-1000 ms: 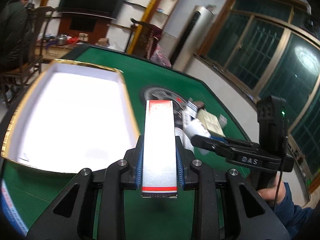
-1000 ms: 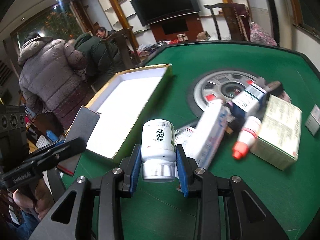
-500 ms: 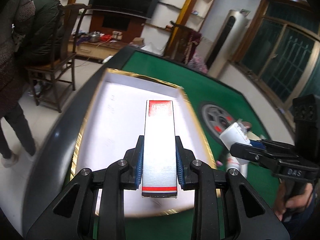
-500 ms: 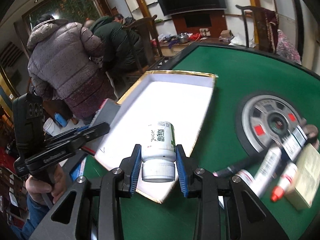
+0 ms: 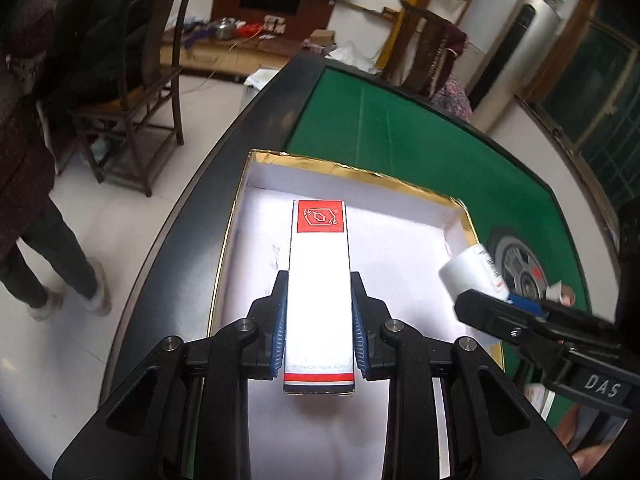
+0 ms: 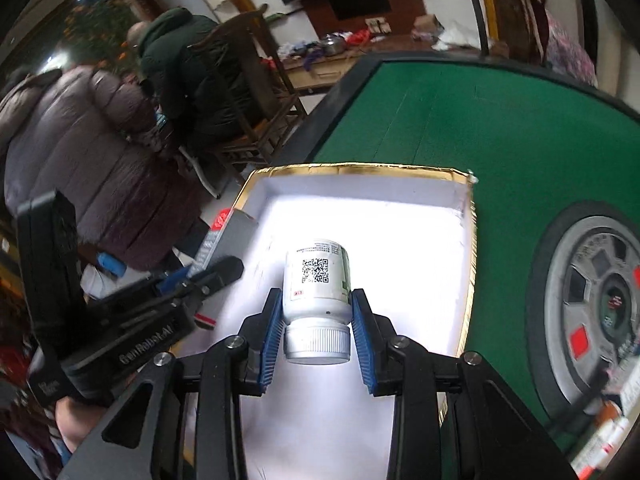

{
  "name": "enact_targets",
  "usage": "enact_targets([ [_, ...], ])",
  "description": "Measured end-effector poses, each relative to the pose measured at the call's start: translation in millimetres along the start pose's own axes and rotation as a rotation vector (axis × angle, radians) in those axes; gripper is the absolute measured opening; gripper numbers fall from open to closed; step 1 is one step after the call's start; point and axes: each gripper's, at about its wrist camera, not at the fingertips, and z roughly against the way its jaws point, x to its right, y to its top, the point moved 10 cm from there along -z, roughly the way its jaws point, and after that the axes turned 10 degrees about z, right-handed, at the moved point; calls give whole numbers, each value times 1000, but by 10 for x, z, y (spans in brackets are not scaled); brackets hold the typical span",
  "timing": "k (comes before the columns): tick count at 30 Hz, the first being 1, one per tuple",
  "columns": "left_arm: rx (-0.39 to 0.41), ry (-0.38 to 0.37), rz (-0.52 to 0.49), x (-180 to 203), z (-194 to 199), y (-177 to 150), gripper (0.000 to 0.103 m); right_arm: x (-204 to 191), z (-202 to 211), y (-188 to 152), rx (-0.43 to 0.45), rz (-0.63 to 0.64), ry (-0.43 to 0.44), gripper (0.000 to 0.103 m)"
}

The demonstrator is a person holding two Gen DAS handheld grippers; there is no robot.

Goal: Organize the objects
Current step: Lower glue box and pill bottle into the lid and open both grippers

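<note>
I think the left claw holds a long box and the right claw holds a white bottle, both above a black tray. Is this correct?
Not quite: the tray is white inside with a gold rim, as the right wrist view shows. The left claw holds the long box; the right claw holds the white bottle.

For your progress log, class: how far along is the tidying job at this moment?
Done: nothing lies in the white tray yet. In hand: the left gripper grips a carton and the right gripper a bottle, both over the tray. Left: releasing these two, then fetching the blurred items by the table edge.
</note>
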Motion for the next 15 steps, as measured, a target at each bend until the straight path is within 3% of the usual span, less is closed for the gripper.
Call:
enact_targets([
  [3,-20,-4,12,13,-146,96,27,59,-214,113,-7,-47,22,33],
  [5,-13,31,1,-3,-200,126,27,87,-335,184,-11,-62,22,33],
  [8,-9,-13,21,9,-265,196,27,101,-479,294,-2,-86,42,33],
  [12,1,24,-25,-23,-324,200,27,175,-672,380,-3,-131,57,33],
  [15,5,3,-21,-4,-316,217,27,230,-783,435,-1,-170,82,33],
])
